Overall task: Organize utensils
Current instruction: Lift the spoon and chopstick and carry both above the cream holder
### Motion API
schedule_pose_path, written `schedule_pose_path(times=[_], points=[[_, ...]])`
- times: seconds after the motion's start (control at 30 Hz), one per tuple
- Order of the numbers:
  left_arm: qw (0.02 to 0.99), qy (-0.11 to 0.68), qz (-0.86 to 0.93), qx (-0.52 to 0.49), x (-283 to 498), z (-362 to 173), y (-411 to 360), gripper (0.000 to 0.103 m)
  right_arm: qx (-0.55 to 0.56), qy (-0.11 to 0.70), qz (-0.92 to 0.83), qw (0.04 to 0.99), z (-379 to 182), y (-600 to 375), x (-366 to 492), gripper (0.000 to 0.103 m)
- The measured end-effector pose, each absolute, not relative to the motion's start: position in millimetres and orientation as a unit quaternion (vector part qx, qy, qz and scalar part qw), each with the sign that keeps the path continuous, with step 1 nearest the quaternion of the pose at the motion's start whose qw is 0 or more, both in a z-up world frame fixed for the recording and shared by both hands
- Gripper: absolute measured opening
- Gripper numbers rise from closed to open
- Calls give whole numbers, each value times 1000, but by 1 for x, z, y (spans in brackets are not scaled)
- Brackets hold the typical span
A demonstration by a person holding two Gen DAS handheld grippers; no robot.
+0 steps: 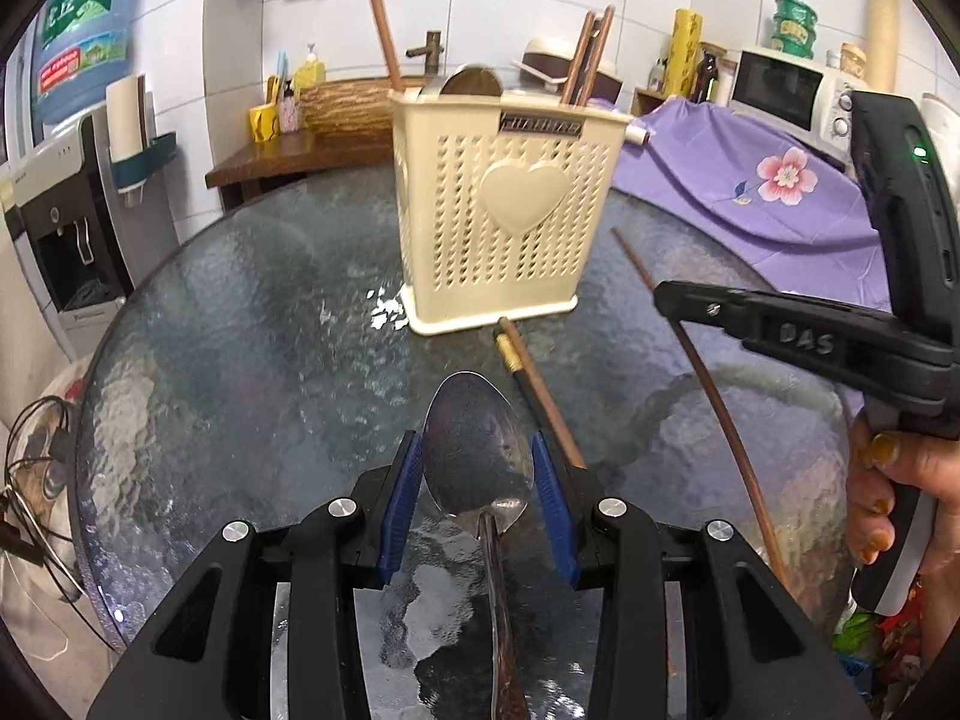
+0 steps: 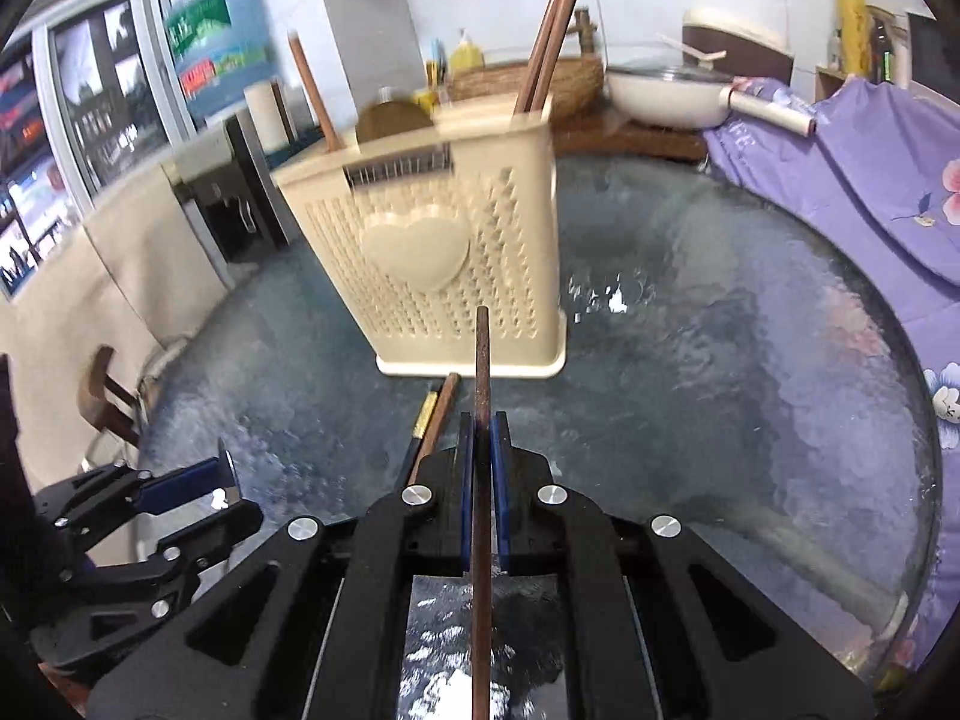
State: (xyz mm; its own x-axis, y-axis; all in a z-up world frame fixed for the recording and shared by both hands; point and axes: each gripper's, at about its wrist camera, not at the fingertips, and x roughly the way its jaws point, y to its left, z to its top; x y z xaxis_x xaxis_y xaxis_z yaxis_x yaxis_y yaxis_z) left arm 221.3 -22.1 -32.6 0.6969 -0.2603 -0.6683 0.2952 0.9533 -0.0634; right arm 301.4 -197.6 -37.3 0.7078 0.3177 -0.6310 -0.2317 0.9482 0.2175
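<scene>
My left tool [image 1: 477, 483] is partly open, and the bowl of a metal spoon [image 1: 480, 450] sits between its blue pads [image 1: 401, 495]. The bowl fills nearly the whole gap and the handle runs back under the camera. I can't tell for sure that the pads press on it, but the spoon looks lifted clear of the desk [image 1: 240, 330], so I read it as held.

My right tool [image 2: 482, 480] is clamped tight on a single brown chopstick [image 2: 482, 396]. Its blue pads meet on either side of the stick, whose tip pokes forward toward the cream utensil basket [image 2: 444, 252]. From the left camera I see that tool [image 1: 666, 294] coming in from the right edge, a hand [image 1: 888, 492] around its grip, with the chopstick [image 1: 720, 414] passing through the closed tip and slanting down.

The basket [image 1: 504, 210] stands upright toward the far side of the round glass desk, heart shape facing me. Brown chopsticks [image 1: 591, 54] already stand in its right end, another brown stick [image 1: 384, 36] and a round brown piece [image 1: 471, 81] in its left.

Two more chopsticks [image 1: 534, 384] lie together flat on the desk just in front of the basket, one with a gold band. They also show on the glass in the right view [image 2: 435, 420], just left of my right tool.
</scene>
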Motion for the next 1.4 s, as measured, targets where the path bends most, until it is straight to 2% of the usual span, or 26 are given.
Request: schedule_pose_path(times=[0.7, 1.23, 1.4], points=[[938, 291, -186, 25, 196, 29, -35, 35, 75, 230, 183, 953, 48, -224, 213, 6], [942, 271, -198, 23, 214, 54, -38, 35, 55, 209, 197, 956, 78, -215, 220, 6], [946, 253, -203, 30, 228, 78, -40, 35, 63, 215, 216, 950, 100, -214, 235, 6]])
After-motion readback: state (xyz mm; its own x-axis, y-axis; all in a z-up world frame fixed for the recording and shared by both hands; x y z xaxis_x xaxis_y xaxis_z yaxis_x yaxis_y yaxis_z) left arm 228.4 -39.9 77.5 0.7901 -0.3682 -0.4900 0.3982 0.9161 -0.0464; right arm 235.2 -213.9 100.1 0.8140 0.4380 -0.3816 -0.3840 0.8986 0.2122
